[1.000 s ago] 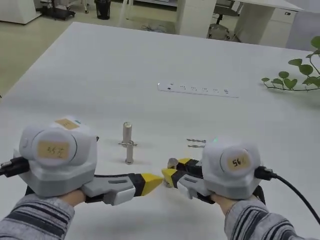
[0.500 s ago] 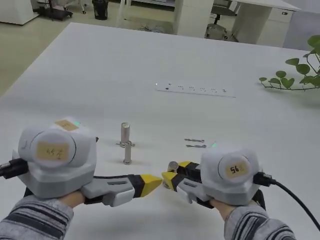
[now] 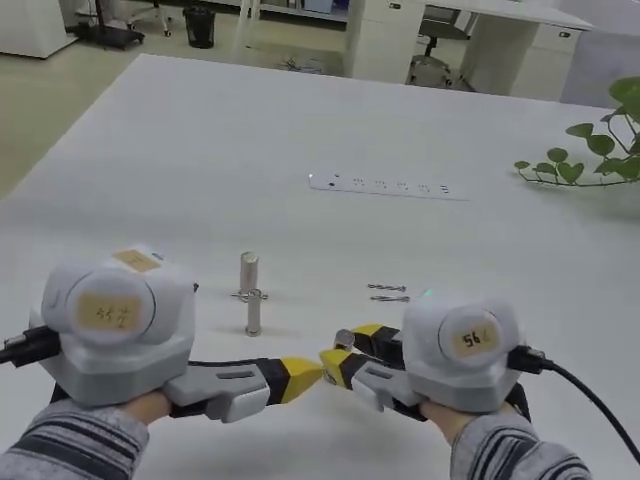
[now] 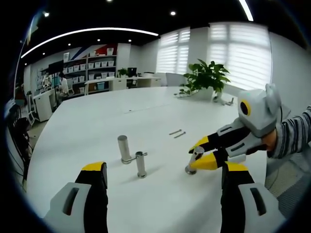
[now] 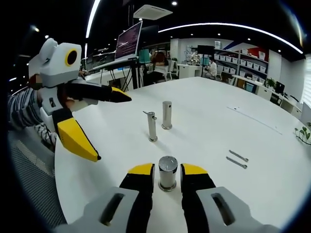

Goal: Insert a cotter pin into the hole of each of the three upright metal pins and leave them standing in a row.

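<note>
Three metal pins stand on the white table (image 3: 200,150). The far pin (image 3: 249,271) is bare. The nearer pin (image 3: 254,314) has a cotter pin (image 3: 248,295) through its hole. My right gripper (image 3: 346,346) is shut on the third pin (image 5: 167,172), which stands upright on the table between the yellow fingertips (image 5: 141,170). My left gripper (image 4: 164,170) is wide open just left of it, holding nothing, and appears in the head view (image 3: 285,385). Two loose cotter pins (image 3: 388,292) lie beyond the right gripper.
A white power strip (image 3: 388,186) lies across the table's middle. A leafy plant (image 3: 590,150) reaches in at the far right edge. Office desks and chairs stand past the table's far end.
</note>
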`<state>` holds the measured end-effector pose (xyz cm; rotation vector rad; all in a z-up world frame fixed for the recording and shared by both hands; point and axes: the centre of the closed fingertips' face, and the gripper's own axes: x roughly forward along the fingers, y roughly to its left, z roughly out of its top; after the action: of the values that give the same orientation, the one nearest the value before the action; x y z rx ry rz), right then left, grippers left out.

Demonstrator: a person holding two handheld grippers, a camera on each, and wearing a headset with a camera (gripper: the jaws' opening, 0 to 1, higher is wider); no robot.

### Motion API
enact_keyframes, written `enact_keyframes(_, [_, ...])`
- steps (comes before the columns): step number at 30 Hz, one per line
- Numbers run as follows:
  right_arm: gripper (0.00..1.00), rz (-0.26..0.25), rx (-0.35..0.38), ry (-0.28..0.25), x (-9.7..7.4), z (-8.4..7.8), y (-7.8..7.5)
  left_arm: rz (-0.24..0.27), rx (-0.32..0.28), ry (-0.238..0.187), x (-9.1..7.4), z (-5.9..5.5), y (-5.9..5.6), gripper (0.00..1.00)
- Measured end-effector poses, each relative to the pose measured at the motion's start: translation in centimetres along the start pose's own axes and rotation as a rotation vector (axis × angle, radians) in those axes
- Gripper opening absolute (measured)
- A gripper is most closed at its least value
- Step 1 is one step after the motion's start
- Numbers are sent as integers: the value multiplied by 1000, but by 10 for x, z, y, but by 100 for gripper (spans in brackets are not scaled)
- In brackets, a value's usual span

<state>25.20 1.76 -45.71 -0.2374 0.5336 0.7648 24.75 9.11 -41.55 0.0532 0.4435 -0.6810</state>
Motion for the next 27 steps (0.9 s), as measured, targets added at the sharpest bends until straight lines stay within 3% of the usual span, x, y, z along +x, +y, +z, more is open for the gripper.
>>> enact_keyframes(6, [23, 20, -1, 17, -7, -5, 1, -1, -4, -20, 0, 3, -1, 98])
enact_keyframes(17, [25, 72, 15, 48, -24, -17, -6, 6, 9, -9, 2, 1, 0, 98])
enact_keyframes(27, [25, 71, -24, 99, -36, -21, -36, 3, -1, -8, 3, 0, -1, 98])
